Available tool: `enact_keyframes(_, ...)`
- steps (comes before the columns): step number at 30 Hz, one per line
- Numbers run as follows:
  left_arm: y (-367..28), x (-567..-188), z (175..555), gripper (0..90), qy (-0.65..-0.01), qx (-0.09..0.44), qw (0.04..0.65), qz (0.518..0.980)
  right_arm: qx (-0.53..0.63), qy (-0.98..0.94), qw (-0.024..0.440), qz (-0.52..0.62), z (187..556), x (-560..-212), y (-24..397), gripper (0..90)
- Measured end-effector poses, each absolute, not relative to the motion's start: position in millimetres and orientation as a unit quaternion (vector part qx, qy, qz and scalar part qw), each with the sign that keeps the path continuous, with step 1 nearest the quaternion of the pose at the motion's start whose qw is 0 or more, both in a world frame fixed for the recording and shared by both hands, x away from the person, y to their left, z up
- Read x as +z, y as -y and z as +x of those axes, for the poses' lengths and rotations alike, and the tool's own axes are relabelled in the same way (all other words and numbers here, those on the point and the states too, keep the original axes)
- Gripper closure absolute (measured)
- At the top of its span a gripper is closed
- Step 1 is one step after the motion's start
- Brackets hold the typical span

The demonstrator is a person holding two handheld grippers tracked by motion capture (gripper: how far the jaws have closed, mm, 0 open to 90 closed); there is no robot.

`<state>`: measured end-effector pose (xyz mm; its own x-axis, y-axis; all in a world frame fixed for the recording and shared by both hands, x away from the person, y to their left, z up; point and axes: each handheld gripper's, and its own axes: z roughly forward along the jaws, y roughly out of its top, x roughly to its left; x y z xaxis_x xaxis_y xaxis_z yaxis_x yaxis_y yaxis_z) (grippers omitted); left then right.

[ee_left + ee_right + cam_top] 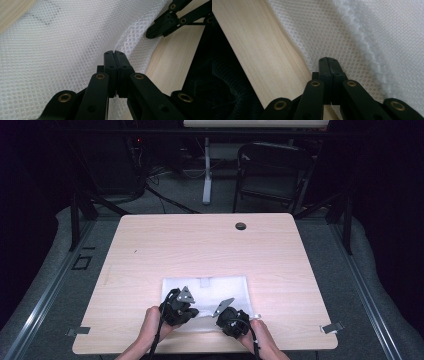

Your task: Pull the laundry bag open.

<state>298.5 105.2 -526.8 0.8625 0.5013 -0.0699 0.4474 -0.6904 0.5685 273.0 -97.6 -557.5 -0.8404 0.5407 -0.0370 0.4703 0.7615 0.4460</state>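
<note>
White mesh cloth (62, 50), finely perforated and matt, lies on a pale wood-grain desk (200, 245) with a smooth, low-sheen finish. On the cloth's near edge, the left gripper (115, 53) and right gripper (329, 60) show matt black plastic fingers (110, 65) with brass-coloured rivets.

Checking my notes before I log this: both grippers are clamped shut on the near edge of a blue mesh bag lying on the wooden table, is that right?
Not quite: the mesh bag is white, not blue, as the left gripper view shows. The rest holds: the left gripper and right gripper are clamped shut on its near edge on the wooden table.
</note>
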Motion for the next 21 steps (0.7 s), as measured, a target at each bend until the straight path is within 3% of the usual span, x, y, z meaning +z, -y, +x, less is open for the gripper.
enact_keyframes(21, -112, -509, 316, 89.4, -0.281, 0.052, 0.306, 0.908, 0.208, -0.938, 0.077, 0.266, 272, -557, 99, 90.0)
